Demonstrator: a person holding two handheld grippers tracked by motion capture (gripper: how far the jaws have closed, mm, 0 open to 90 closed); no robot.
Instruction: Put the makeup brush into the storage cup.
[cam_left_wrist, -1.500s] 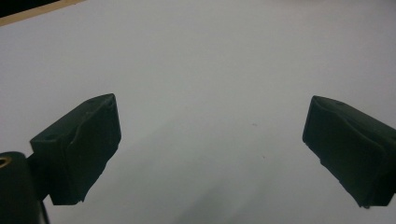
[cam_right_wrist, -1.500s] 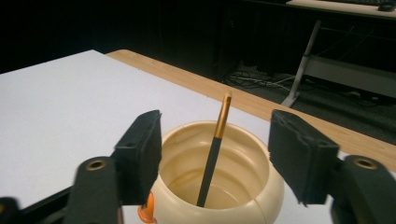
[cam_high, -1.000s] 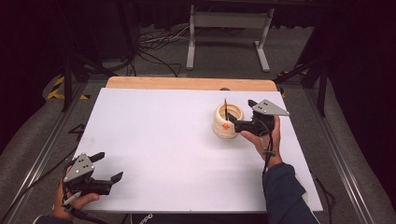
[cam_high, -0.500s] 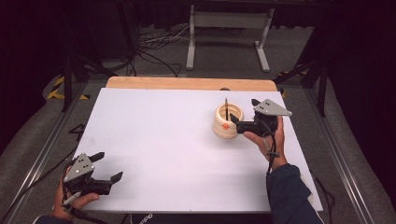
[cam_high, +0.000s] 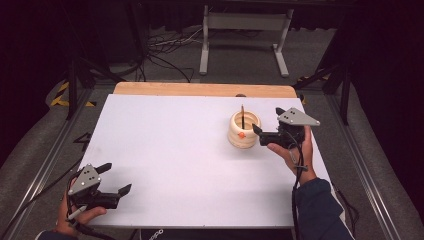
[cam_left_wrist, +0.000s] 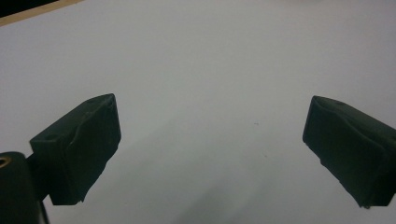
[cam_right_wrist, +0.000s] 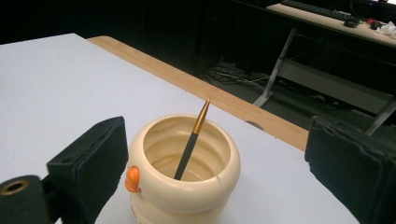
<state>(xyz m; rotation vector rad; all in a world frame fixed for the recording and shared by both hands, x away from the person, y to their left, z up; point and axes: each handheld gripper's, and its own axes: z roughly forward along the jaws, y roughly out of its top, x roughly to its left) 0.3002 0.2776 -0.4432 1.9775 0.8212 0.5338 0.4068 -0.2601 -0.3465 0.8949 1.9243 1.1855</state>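
The cream ribbed pot (cam_high: 244, 130) stands on the white table (cam_high: 175, 150) toward its right far part, at about two o'clock from the table's middle, and a dark brush (cam_high: 242, 116) with an orange-gold tip stands in it, leaning against the inner wall with its tip up; a small orange knob (cam_right_wrist: 132, 179) sticks out of the pot's side. In the right gripper view the pot sits low between the two black jaws, with the brush (cam_right_wrist: 191, 142) rising at twelve o'clock out of its mouth. The right gripper (cam_high: 261, 133) is at three o'clock of the pot, just beside its wall, its jaws spread wide and holding nothing. Over the last second this gripper has drawn slightly back from the pot toward three o'clock, while pot and brush have stayed where they were. I judge from this that the brush has been let go inside the pot and the placing is done or nearly so, the hand now clearing away. The left gripper (cam_high: 114, 178) rests at the near left corner, at about eight o'clock from the table's middle, well apart from the pot, its jaws also wide with only bare table between them, and it has not moved in that second.
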